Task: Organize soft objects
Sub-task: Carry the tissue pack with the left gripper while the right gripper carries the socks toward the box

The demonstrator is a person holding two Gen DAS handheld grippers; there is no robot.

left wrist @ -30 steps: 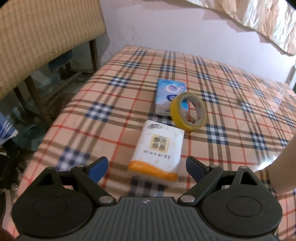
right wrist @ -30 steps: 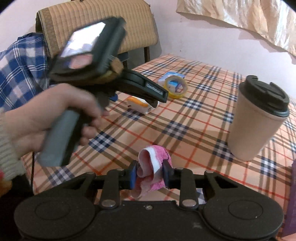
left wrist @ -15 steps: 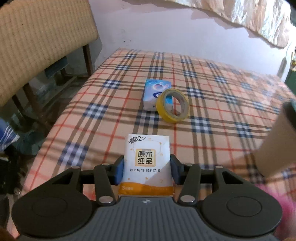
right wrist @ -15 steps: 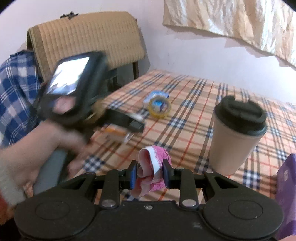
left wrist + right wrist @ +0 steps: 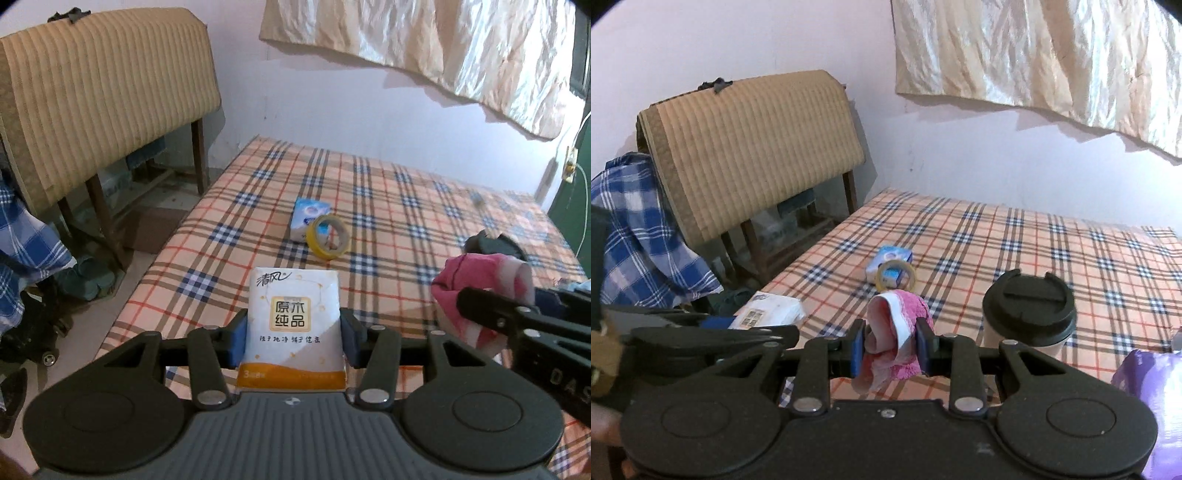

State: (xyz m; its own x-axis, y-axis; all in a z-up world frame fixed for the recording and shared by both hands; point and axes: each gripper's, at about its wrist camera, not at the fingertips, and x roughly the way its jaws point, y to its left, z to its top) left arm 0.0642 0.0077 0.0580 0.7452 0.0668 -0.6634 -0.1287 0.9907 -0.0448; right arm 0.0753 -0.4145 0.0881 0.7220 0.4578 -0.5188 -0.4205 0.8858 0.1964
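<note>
My left gripper is shut on a white and orange tissue pack and holds it above the plaid table. The pack also shows in the right wrist view. My right gripper is shut on a rolled pink cloth, held above the table's near edge. The cloth also shows at the right of the left wrist view. A blue tissue pack lies mid-table with a yellow tape roll leaning against it.
A lidded paper cup stands right of my right gripper. A purple bag is at the far right. A chair with a woven mat and a blue plaid cloth stand left of the table. A wall is behind.
My left gripper closed on the white tissue pack and lifted it off the table. Both grippers have risen and pulled back; the right still holds the pink cloth.
</note>
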